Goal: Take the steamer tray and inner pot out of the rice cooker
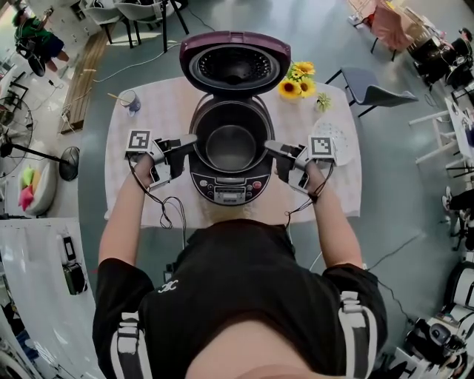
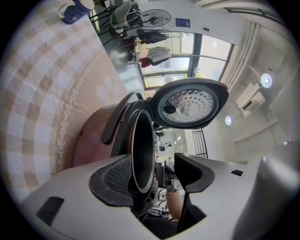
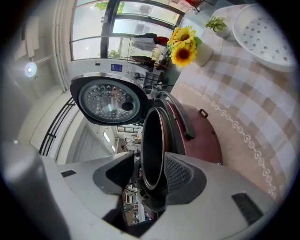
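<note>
The rice cooker (image 1: 229, 185) is seen on the checked desk (image 1: 148, 200) with its lid (image 1: 235, 63) thrown back, and the inner pot (image 1: 231, 144) is seated inside it. The white, perforated steamer tray (image 1: 339, 141) is laid on the desk to the cooker's right, apart from it. It is shown in the head view and the right gripper view but not in the left gripper view, where a blue-and-white mug (image 2: 75, 10) is caught instead. The left gripper (image 1: 187, 154) is placed at the pot's left rim and the right gripper (image 1: 278, 157) at its right rim. Only in the gripper views is it made plain that each pair of fingers (image 2: 115, 180) is set astride the rim, half parted. A gap is left at the inner finger, so nothing is clamped. Sunflowers (image 3: 183, 47) are seen behind the cooker.
</note>
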